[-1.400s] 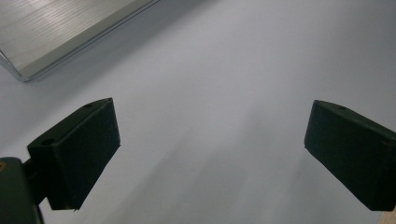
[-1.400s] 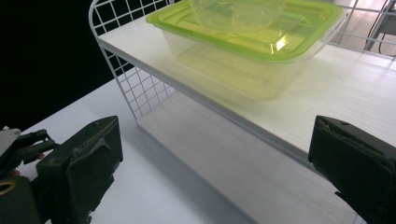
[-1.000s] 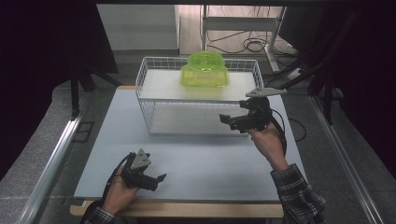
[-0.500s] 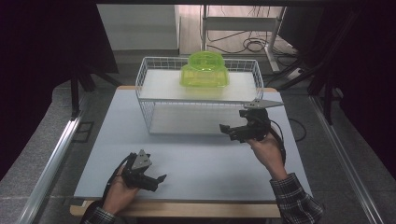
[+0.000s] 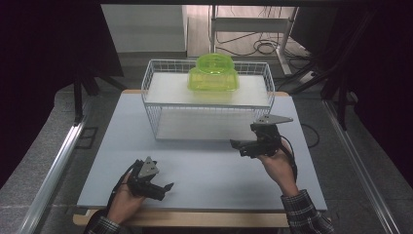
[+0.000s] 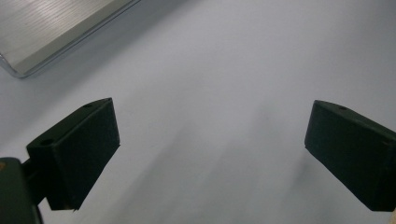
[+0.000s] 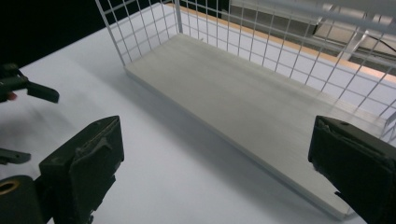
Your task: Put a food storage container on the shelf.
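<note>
- The right tool (image 5: pixel 242 146) is drawing back and down from the white wire basket (image 5: pixel 160 117), coming lower over the table (image 5: pixel 214 170) than a second ago; the left tool (image 5: pixel 165 189) is staying where it was.
- The right tool is carrying nothing, its jaws standing wide apart; the basket's pale floor board (image 7: pixel 243 102) is lying just ahead of it, between and beyond the jaws.
- The green plastic container (image 5: pixel 213 73) is sitting on the basket's upper shelf, well ahead of and above the right tool, apart from both tools.
- The right hand (image 5: pixel 276 165) is gripping from behind, forearm angling in, jaws pointing sideways toward the left tool, probably retreating after a placement.
- The left tool is hovering low over bare table, wide open and empty, seemingly waiting.
</note>
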{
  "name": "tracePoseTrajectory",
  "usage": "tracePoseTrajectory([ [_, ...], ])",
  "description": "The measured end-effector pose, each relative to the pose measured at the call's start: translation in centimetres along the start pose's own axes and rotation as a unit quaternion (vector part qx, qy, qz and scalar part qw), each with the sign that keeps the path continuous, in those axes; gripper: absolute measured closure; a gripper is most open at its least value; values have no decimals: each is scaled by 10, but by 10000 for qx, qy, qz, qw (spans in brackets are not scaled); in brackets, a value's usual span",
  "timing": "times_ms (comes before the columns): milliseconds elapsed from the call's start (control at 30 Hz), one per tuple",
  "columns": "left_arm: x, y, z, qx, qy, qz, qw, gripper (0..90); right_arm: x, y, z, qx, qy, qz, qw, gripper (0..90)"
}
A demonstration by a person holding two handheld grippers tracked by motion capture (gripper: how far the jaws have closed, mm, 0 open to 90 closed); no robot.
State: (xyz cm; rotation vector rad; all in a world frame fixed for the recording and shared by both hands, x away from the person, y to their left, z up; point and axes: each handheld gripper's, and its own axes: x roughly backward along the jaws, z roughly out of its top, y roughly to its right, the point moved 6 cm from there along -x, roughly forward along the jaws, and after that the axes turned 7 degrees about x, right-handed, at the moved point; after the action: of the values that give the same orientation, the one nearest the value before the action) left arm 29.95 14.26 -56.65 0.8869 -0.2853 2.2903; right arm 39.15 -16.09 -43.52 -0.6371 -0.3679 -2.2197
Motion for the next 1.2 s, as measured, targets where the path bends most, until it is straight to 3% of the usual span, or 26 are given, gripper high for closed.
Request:
tracePoseTrajectory([
  [200,0,0,0,-22,-20,-1,10000,31,-5,3,-15,34,-145,-60,9999,32],
  [867,0,1,0,-48,1,24,10000,31,8,1,-46,-226,-10,73,9997,12],
  [1200,0,1,0,-62,-10,33,10000,30,11,3,-66,-208,-121,-71,9997,0],
])
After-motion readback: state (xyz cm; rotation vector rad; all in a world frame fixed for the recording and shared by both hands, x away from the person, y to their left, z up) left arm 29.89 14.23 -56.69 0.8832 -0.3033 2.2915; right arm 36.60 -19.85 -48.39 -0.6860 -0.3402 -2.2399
